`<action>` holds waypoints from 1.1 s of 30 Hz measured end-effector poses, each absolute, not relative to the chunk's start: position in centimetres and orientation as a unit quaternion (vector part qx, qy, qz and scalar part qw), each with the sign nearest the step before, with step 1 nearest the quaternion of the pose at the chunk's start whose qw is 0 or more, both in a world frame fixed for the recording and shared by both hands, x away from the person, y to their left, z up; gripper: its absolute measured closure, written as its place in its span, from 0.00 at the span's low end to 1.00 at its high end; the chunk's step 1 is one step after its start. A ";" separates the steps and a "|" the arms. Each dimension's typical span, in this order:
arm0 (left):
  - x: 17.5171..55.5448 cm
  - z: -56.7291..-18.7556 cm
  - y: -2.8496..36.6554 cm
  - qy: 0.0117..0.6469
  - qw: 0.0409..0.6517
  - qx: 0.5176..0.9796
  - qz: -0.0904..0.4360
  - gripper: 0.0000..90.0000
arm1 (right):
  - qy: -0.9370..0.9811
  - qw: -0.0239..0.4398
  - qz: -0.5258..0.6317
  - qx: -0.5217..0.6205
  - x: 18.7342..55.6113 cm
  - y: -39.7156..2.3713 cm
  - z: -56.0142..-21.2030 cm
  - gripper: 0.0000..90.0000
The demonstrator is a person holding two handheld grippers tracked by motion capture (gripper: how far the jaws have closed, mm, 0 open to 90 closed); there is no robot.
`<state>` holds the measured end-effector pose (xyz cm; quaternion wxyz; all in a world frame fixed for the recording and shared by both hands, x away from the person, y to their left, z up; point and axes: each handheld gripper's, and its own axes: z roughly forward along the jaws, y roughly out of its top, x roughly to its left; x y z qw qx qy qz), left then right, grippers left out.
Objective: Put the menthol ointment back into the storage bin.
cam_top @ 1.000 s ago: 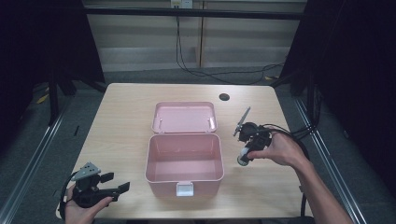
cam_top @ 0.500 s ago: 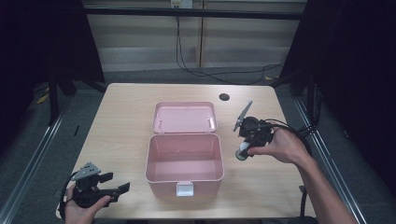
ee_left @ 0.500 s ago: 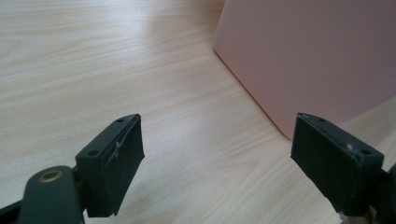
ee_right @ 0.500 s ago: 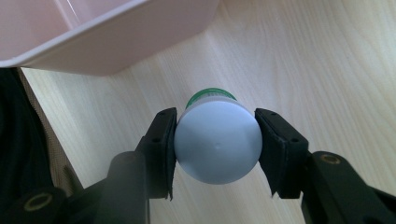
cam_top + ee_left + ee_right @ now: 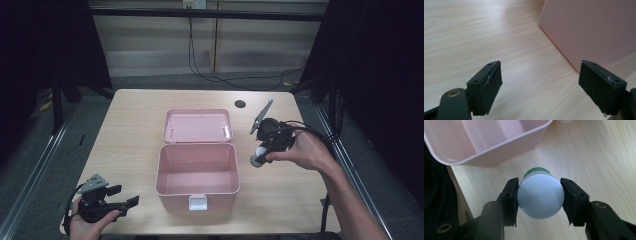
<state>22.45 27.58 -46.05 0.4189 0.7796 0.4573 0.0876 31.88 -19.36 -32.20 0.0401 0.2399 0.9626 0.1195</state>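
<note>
So my right claw (image 5: 259, 159) is clamped on a little bottle (image 5: 540, 196), white cap facing the camera with a green bit peeking out behind it. In the right gripper view both pads press the cap from either side, dead centre of the frame, with the bench (image 5: 599, 157) well below it. In the high view the bottle (image 5: 258, 156) sits right of centre, just off the right wall of the box (image 5: 196, 172) and apart from it, held up off the wood.

The box is pink, open, nothing visible inside, in the middle of the frame with its lid (image 5: 198, 125) flipped back flat behind it. There's a white latch at its front edge.

My left claw (image 5: 131, 204) is down in the lower left of the high view, resting by the bench edge, near the box's front left corner. Its jaws stand wide with nothing between them, and they've just been closing in a touch. The left gripper view shows bare wood between the pads, with the box wall (image 5: 594, 27) at upper right.
</note>
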 end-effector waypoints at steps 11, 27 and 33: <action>22.5 -46.1 27.6 0.455 0.414 0.783 0.089 0.22 | 0.964 0.055 0.137 0.220 31.8 -18.4 -29.9 0.57; 22.4 -46.0 27.6 0.458 0.420 0.778 0.089 0.22 | 0.968 0.053 0.163 0.185 32.0 -16.0 -27.6 0.57; 22.5 -46.0 27.6 0.456 0.417 0.781 0.089 0.22 | 0.969 0.052 0.168 0.171 32.2 -14.4 -27.1 0.57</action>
